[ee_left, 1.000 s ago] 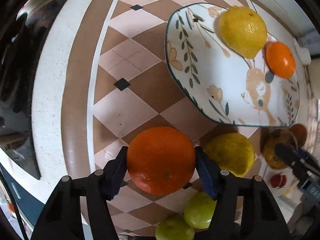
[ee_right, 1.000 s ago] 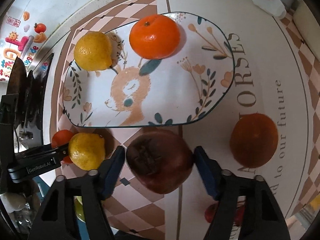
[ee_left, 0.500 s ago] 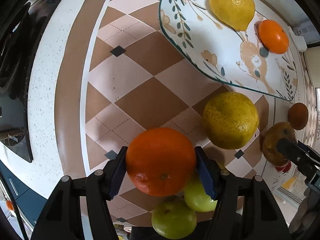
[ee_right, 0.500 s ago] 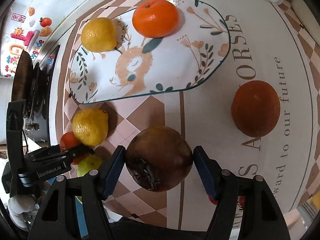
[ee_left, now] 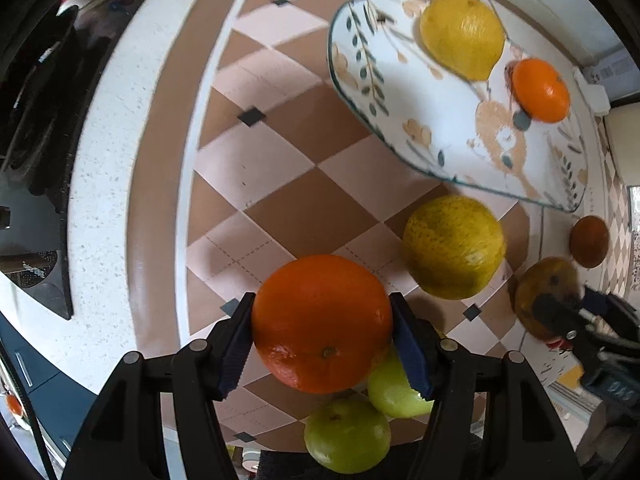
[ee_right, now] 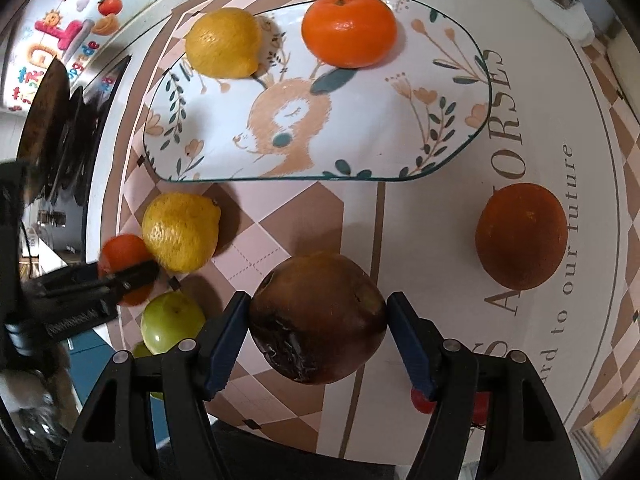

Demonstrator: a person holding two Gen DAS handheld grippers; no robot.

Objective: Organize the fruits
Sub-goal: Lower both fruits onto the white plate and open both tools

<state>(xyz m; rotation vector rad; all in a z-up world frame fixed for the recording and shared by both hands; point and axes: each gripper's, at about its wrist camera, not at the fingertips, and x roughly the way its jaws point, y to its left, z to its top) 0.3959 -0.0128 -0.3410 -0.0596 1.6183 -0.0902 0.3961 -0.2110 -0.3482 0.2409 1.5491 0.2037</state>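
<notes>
Checkered brown-and-pink mat (ee_left: 304,200) covers the worktop, with a speckled white edge (ee_left: 100,160) running alongside it. Left hand-held gripper (ee_left: 322,338) has its blue pads clamped on a big orange (ee_left: 322,322), held up off the mat. Right hand-held gripper (ee_right: 318,330) is squeezing a dark brown, bruised-looking fruit (ee_right: 318,318), also lifted clear of the surface.

Using the deer-print plate (ee_right: 360,128) as the landmark: a lemon (ee_right: 222,42) and a small orange (ee_right: 348,28) sit on its far side, close together but not touching. Just off the plate's near rim, towards the left gripper, there's a yellow-green citrus (ee_right: 180,230) on the mat, and the held orange is right beside that one. Further from the plate on that same side, two green apples (ee_left: 348,436) lie touching each other, partly under the left gripper. On the other side of the plate's near rim, a dark reddish-brown orange (ee_right: 522,236) sits on the white printed part of the mat, well apart from the plate. Something small and red (ee_right: 420,402) peeks out behind the right gripper's finger, can't tell what it is.
</notes>
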